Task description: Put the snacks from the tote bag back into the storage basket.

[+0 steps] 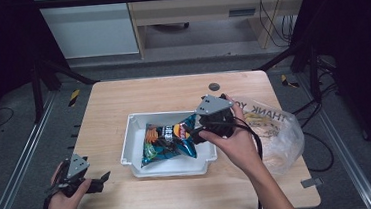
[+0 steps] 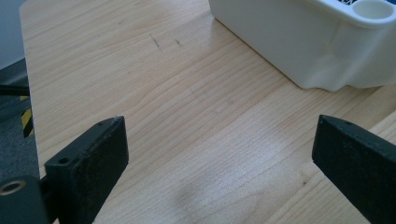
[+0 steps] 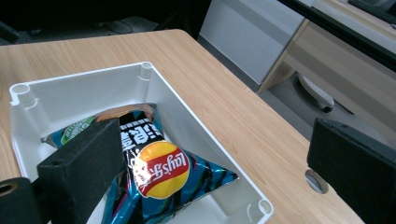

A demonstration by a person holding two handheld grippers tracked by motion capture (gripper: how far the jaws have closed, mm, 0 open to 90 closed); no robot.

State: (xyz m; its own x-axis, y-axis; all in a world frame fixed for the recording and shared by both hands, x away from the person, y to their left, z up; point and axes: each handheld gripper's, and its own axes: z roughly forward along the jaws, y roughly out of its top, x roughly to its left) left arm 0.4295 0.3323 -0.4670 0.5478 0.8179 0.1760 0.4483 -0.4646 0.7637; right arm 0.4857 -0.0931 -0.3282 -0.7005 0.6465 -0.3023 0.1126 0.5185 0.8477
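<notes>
Right hand-held gripper (image 3: 215,163) released, jaws spread wide just above the shallow white rectangular plastic tub's (image 1: 135,156) right end. Lay's logo on the blue-black foil chip bag (image 3: 159,175) inside the tub readable from the right gripper view. Left hand-held gripper (image 2: 219,158) likewise released, over bare light wooden desk (image 2: 154,84) left of the tub. Crinkled clear plastic bag (image 1: 281,134) right of the tub, by the desk edge.

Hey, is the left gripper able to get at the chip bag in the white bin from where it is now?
Probably yes. The left gripper is open beside the white bin, with bare table between. The chip bag lies uncovered, though the right gripper hovers over its far end.
</notes>
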